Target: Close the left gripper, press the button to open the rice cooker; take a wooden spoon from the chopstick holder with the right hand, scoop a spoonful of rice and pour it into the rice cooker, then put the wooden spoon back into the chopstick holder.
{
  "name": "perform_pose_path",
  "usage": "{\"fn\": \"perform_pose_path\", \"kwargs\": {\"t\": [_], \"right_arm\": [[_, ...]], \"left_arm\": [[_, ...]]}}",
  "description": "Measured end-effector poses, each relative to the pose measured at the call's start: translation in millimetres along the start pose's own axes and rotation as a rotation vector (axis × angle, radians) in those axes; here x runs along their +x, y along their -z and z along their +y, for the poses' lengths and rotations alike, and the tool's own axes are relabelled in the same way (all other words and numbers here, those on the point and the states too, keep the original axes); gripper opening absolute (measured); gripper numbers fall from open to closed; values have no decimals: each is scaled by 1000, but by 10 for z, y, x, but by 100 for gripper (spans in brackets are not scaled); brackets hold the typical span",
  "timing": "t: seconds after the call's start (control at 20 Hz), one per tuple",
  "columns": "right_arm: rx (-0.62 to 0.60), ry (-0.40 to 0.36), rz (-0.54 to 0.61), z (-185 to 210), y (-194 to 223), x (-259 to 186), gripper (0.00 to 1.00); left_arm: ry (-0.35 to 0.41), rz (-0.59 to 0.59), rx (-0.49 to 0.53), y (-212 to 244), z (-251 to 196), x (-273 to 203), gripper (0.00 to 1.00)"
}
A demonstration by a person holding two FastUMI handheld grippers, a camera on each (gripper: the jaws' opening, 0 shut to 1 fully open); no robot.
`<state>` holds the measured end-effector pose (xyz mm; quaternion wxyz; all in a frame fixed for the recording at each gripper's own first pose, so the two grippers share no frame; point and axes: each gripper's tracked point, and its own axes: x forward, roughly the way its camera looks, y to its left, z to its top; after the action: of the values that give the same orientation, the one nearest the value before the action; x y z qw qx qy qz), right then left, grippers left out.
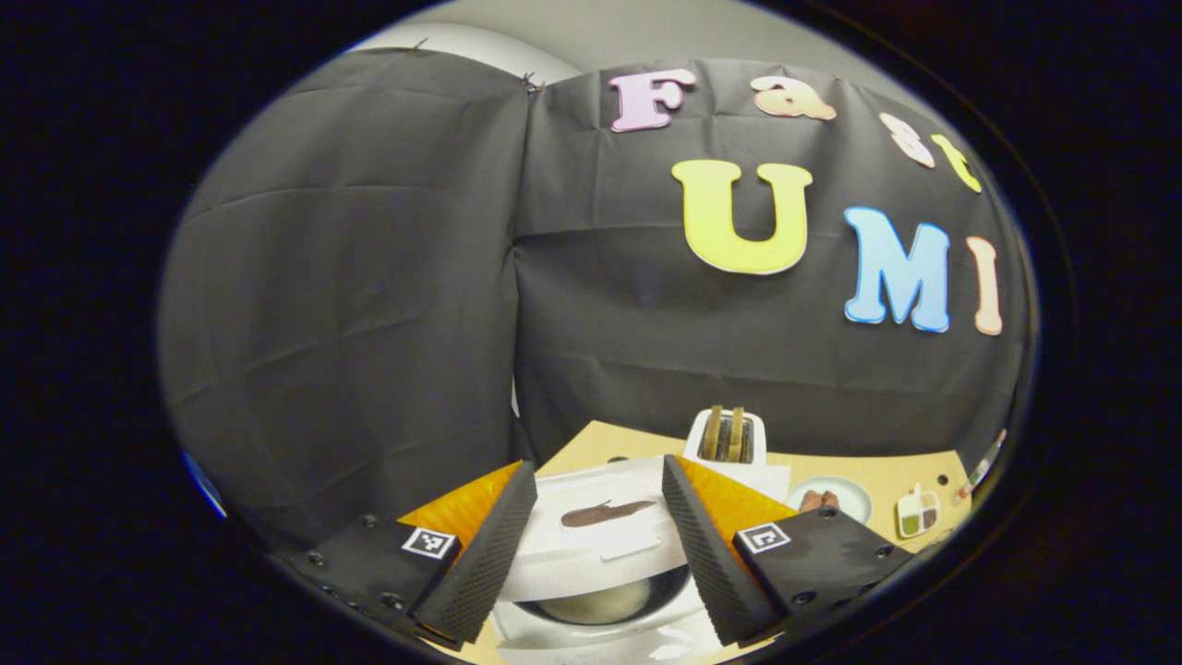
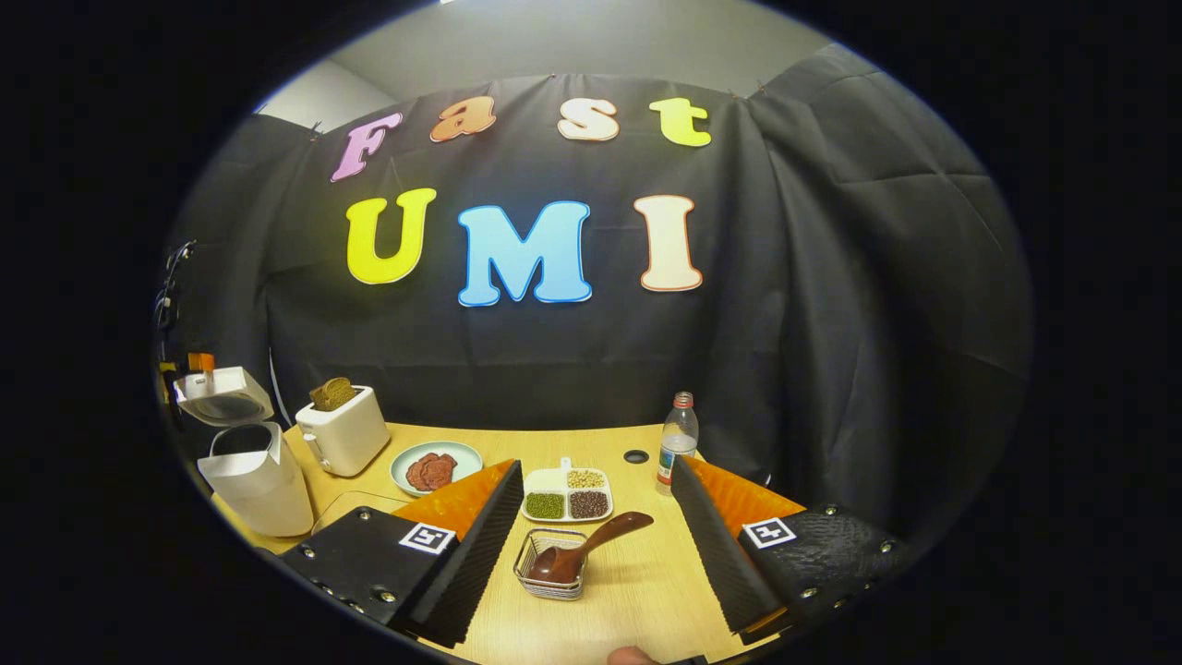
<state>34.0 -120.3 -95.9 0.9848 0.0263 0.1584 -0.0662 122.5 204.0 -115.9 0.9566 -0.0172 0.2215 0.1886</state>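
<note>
While I hold both tongs above the wooden table [image 2: 637, 591], the rice cooker [image 2: 247, 471] already stands with its lid up at the far left of the right gripper view, so I judge the button press done. In the left gripper view my left gripper [image 1: 596, 545] hovers over that cooker [image 1: 600, 554], its fingers spread wide and gripping nothing; between them I see the raised white lid and the round inner pot below it. I judge it waits there simply to stay out of the way.

My right gripper [image 2: 596, 554] is also wide open and empty. It is lined up so that the chopstick holder [image 2: 551, 563], a small wire basket, sits between its fingers a little ahead. The wooden spoon [image 2: 591, 547] rests in that basket, bowl down, handle leaning out to the right, which gives me a free length to pinch.

Just behind the basket lies a divided dish of grains [image 2: 566, 494], where I expect to scoop. Farther back stand a plate [image 2: 436, 466], a toaster [image 2: 343, 429] and a water bottle [image 2: 678, 441].
</note>
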Motion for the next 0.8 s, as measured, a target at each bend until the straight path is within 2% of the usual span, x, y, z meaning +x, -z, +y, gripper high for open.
{"fn": "perform_pose_path", "kwargs": {"t": [0.15, 0.2, 0.35, 0.65, 0.7, 0.8], "right_arm": [[1, -5, 10, -41, 40, 19, 98], [4, -5, 11, -51, 44, 25, 98], [4, -9, 16, -67, 69, 35, 98], [2, -8, 21, -90, 102, 42, 98], [3, -8, 24, -90, 109, 46, 98], [3, -6, 28, -93, 135, 55, 98]], "left_arm": [[-5, 21, 36, 224, -67, -88, 95], [1, 30, 31, 267, -105, -109, 99], [10, 48, 11, 425, -163, -132, 92], [10, 82, 13, 703, -214, -147, 92], [11, 91, 18, 751, -223, -146, 95], [13, 112, 21, 868, -244, -127, 92]]}}
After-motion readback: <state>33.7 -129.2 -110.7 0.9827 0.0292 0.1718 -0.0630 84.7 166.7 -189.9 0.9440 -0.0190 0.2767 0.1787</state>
